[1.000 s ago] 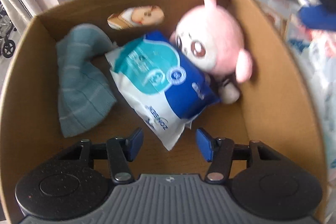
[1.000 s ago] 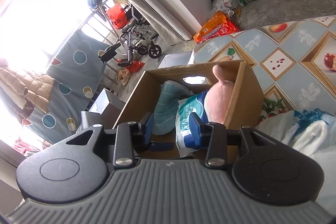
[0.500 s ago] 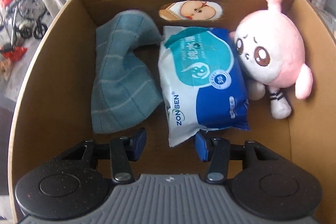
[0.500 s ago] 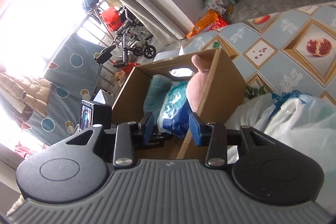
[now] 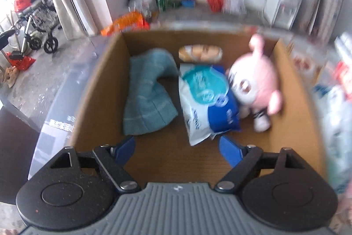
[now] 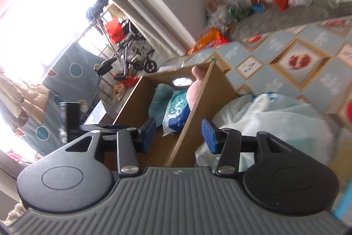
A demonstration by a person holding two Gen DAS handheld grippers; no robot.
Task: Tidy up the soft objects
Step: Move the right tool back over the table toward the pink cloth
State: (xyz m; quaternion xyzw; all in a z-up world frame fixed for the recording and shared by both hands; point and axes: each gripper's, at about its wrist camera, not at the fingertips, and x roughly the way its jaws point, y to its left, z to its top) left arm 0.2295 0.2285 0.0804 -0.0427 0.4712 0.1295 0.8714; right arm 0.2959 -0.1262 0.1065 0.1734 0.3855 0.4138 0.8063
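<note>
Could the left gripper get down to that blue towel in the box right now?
Probably yes: the left gripper, jaws opening and empty, hangs over the open cardboard box, and the blue towel lies uncovered beside the wipes pack.

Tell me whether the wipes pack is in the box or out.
In. The wipes pack lies on the cardboard box floor, between the teal towel and pink plush.

A bench (image 6: 275,80) covered in a fruit-patterned blue cloth carries an open cardboard box (image 6: 209,98), with a white plastic bag (image 6: 275,120) just beside its wall.
</note>
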